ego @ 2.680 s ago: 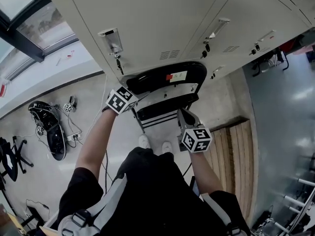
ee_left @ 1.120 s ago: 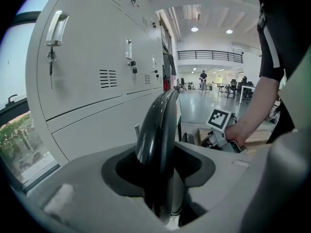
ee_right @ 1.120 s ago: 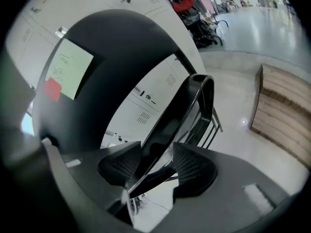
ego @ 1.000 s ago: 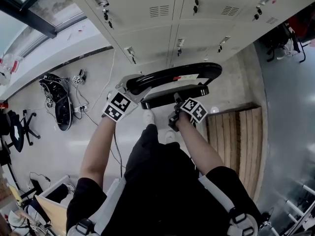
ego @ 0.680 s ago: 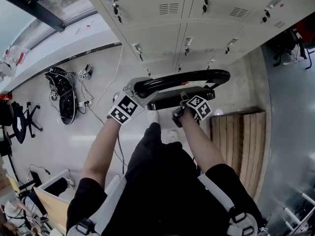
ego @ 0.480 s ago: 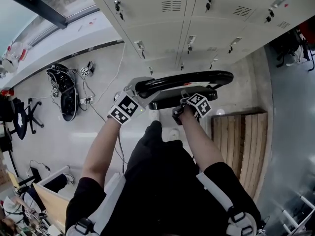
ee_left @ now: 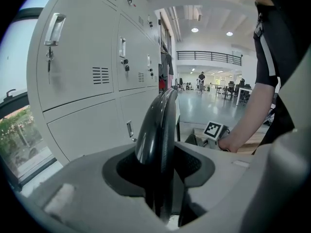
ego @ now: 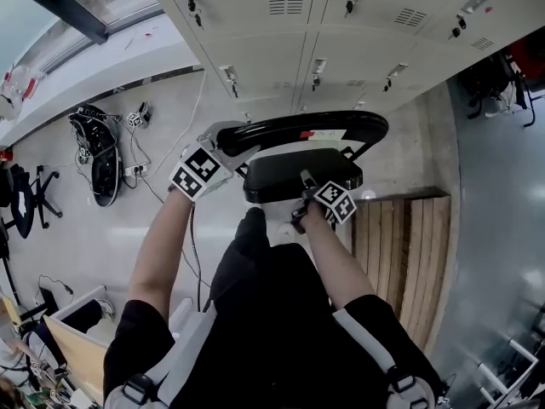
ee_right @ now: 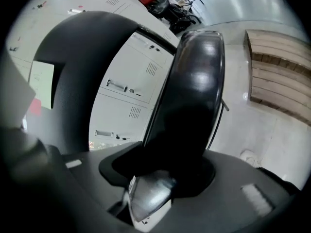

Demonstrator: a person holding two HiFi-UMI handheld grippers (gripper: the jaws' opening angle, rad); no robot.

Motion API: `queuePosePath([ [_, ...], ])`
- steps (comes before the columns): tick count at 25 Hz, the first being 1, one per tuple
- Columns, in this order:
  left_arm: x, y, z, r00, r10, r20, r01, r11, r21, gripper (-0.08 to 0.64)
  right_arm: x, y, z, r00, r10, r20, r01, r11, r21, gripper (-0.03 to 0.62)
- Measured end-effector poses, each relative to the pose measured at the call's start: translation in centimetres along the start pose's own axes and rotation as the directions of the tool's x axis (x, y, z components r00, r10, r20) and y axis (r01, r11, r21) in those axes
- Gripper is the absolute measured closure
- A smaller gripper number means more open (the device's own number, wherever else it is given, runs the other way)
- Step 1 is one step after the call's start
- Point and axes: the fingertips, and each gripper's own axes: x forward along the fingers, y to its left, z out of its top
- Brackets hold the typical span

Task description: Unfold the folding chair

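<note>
Now my left tongs (ego: 235, 143) clamp the backrest (ego: 341, 123). My right tongs (ego: 304, 187), jaws just closing, pinch the seat (ego: 285, 175) edge. Next, I think, press it down.

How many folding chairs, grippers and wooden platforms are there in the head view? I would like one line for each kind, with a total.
Folding chair: 1
Grippers: 2, the left gripper and the right gripper, whose jaws have just been closing with the chair between them
Wooden platform: 1
Total: 4
</note>
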Motion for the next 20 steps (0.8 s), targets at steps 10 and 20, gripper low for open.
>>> queuePosePath([
  [10, 1.1, 0.7, -1.1, 0.999, -0.036, 0.011, 0.036, 0.998, -0.049, 0.388, -3.1, -7.5, -3.6, 0.999, 0.036, -0.025, -0.034, 0.995, 0.091, 0.385],
  [20, 3.4, 1.8, -3.5, 0.997, -0.075, 0.010, 0.075, 0.992, -0.099, 0.387, -4.3, -15.6, -6.6, 0.992, 0.123, 0.009, -0.123, 0.982, 0.145, 0.377],
])
